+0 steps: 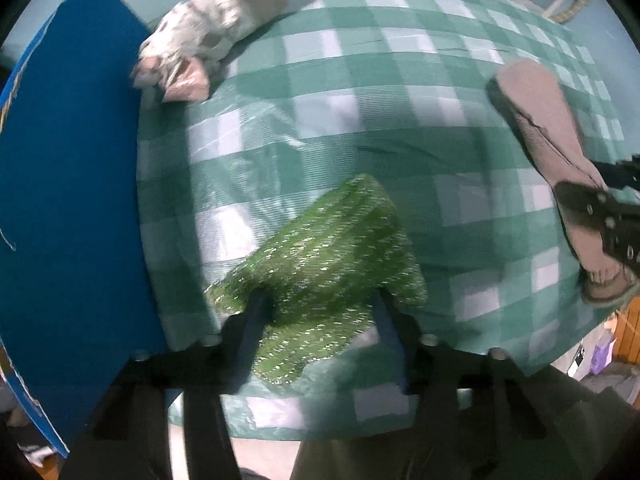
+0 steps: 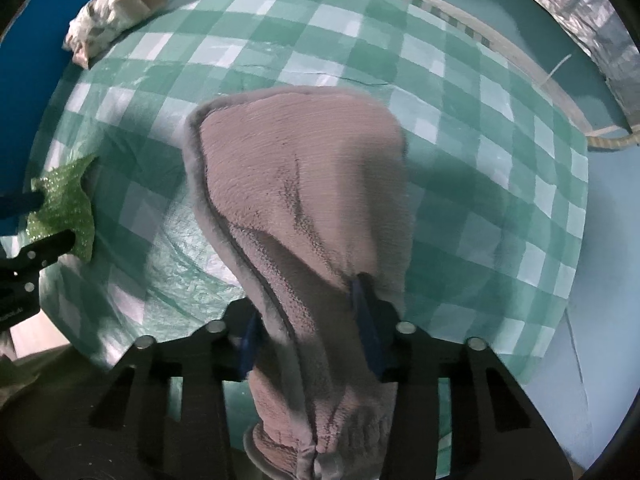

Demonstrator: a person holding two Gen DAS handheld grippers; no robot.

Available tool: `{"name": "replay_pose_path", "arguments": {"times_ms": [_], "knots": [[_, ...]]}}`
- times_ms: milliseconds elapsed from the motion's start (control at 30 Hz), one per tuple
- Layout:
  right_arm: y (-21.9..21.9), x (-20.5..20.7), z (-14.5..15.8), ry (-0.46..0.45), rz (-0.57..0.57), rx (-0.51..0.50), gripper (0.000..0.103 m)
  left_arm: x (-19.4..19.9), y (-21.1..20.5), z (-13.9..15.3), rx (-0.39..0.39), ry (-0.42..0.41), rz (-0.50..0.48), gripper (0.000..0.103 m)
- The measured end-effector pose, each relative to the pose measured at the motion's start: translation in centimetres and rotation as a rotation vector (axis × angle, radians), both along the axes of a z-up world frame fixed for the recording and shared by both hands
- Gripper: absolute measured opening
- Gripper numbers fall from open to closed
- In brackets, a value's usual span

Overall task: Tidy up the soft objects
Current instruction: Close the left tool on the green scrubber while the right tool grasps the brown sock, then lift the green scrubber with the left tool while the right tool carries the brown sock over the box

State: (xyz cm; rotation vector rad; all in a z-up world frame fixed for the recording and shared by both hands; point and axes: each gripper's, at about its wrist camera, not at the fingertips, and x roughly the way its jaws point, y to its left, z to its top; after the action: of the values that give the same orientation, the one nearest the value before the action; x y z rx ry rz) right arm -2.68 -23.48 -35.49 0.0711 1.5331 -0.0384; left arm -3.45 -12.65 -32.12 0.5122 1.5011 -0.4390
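The left gripper (image 1: 320, 300) pinches a glittery green scrub sponge (image 1: 320, 264) and the right gripper (image 2: 308, 304) clamps a mauve ribbed towel (image 2: 300, 184) — each likely gripped for lifting off the green-checked cloth (image 2: 500, 184).

The near end of the pink towel (image 2: 304, 208) runs out of the right wrist view at 6 o'clock. The left gripper (image 1: 320, 300) fingers cover part of the green sponge cloth (image 1: 320, 256), and its surface is blurred. At 9 o'clock the blue board (image 1: 68, 184) is cut off. The crumpled white cloth (image 1: 208, 32) at 11 o'clock is too blurred to identify.
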Motion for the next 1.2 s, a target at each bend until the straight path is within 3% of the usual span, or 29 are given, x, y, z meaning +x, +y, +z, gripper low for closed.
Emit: {"name": "replay_pose_path", "arguments": {"times_ms": [33,100,167,567,833,1200], "knots": [[-0.2,0.0,0.1,-0.004,-0.005,0.003,0.035,-0.1,-0.3,0.1,-0.002,-0.001,-0.008,0.038],[-0.6,-0.1,0.3,-0.015,-0.018,0.015,0.029,-0.4,-0.8,0.2,-0.009,-0.001,-0.016,0.014],[-0.8,-0.4,0.9,-0.030,-0.030,0.031,0.026,-0.6,-0.8,0.3,-0.015,0.001,-0.017,0.012],[-1.8,-1.3,3.9,-0.099,-0.094,0.116,0.018,0.4,0.3,4.7,-0.113,-0.052,-0.008,0.011],[-1.1,-1.0,6.6,-0.145,-0.102,0.146,0.017,1.0,-0.1,7.9,-0.119,-0.135,-0.015,0.011],[-0.6,0.0,10.4,-0.203,-0.088,0.158,0.017,1.9,0.7,12.2,-0.132,-0.174,0.013,0.011]]}}
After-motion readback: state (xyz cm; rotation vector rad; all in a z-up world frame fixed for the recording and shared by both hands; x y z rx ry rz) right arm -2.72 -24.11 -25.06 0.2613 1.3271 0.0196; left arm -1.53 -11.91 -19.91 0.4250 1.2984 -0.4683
